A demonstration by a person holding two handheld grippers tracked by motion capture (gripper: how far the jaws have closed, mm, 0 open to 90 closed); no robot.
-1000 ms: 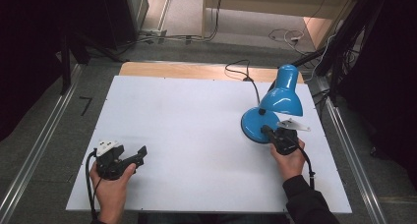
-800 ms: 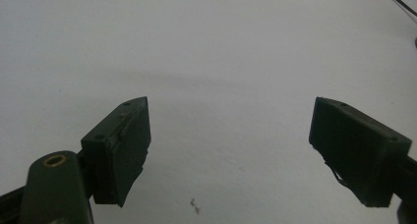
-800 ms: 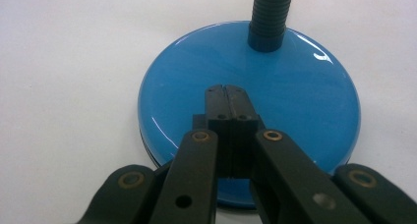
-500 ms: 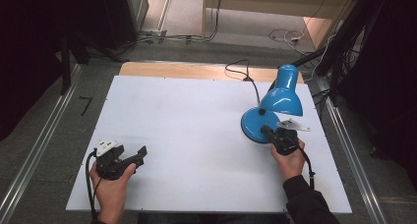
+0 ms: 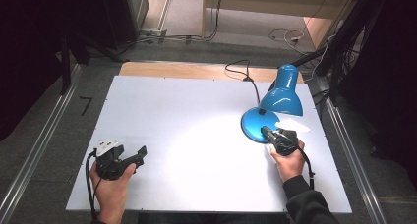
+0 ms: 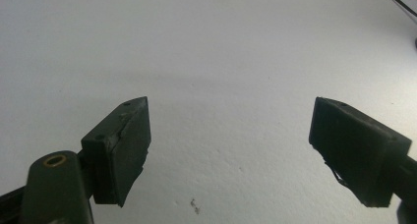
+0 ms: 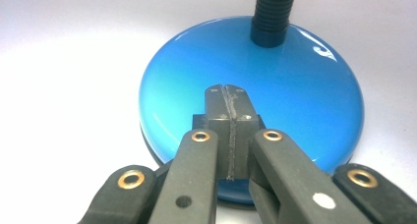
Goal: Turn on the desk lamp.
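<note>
High view: one blue lamp (image 5: 275, 106) near the table's (image 5: 187, 116) right edge; right gripper (image 5: 268, 133), jaws together, presses its base; left gripper (image 5: 139, 157) gapes.

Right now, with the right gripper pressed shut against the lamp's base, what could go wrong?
1. The right gripper sits shut on top of the lamp base, near its front edge; the glossy dome could let the fingers slide off.
2. The lamp leans its shade toward the table's right edge; a hard push might tip or shift it.
3. The cord trails off the far side and could snag if the lamp moves.
</note>
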